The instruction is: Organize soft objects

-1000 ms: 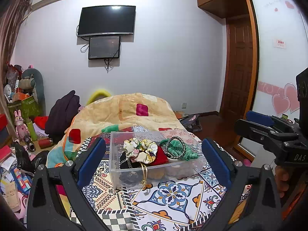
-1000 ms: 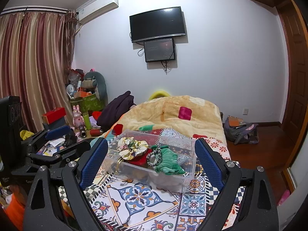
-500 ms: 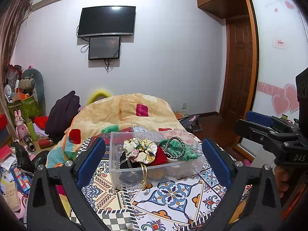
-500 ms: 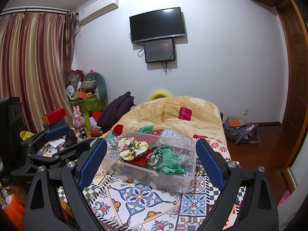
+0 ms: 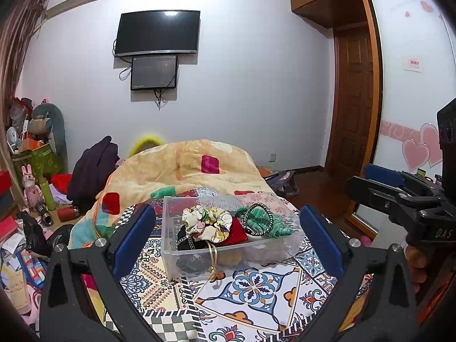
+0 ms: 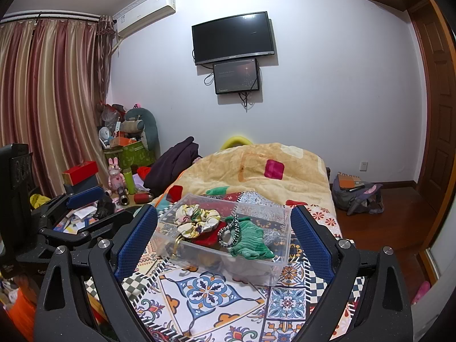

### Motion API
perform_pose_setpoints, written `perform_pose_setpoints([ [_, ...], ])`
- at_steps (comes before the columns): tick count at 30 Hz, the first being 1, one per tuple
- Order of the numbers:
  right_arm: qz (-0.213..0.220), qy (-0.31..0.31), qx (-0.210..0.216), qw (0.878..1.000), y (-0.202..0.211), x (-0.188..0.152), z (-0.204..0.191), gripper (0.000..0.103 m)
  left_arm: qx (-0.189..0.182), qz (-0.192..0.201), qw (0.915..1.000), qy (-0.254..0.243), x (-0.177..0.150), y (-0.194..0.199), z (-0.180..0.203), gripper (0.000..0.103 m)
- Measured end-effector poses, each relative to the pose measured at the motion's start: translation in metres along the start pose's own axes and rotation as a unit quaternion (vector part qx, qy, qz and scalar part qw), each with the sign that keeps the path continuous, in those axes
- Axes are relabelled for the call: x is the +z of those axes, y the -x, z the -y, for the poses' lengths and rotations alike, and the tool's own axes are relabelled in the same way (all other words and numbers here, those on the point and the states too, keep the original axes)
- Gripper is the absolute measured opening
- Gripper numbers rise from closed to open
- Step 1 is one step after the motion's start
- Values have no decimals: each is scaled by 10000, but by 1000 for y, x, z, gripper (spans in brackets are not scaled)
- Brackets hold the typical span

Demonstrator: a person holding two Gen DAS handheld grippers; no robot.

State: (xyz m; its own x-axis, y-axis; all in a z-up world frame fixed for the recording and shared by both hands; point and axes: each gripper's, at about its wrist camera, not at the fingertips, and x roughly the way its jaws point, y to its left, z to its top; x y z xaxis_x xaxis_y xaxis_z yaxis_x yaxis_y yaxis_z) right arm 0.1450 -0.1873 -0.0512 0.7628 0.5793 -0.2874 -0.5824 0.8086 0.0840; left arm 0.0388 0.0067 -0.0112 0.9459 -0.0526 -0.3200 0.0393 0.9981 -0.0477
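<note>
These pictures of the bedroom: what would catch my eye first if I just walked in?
Probably the clear plastic box on the patterned bedspread, heaped with soft hair ties: a floral scrunchie, a green one and a red one. Framing it are the open blue-padded fingers of the left gripper and right gripper. Behind, a black TV hangs on the wall.
</note>
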Motion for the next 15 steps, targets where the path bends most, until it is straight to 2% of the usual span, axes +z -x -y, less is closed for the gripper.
perform_pose_setpoints([
  [15,-4,-11,10,10000,1,-1,-1,95,-20,24,10000,59,3,2,-2,103],
])
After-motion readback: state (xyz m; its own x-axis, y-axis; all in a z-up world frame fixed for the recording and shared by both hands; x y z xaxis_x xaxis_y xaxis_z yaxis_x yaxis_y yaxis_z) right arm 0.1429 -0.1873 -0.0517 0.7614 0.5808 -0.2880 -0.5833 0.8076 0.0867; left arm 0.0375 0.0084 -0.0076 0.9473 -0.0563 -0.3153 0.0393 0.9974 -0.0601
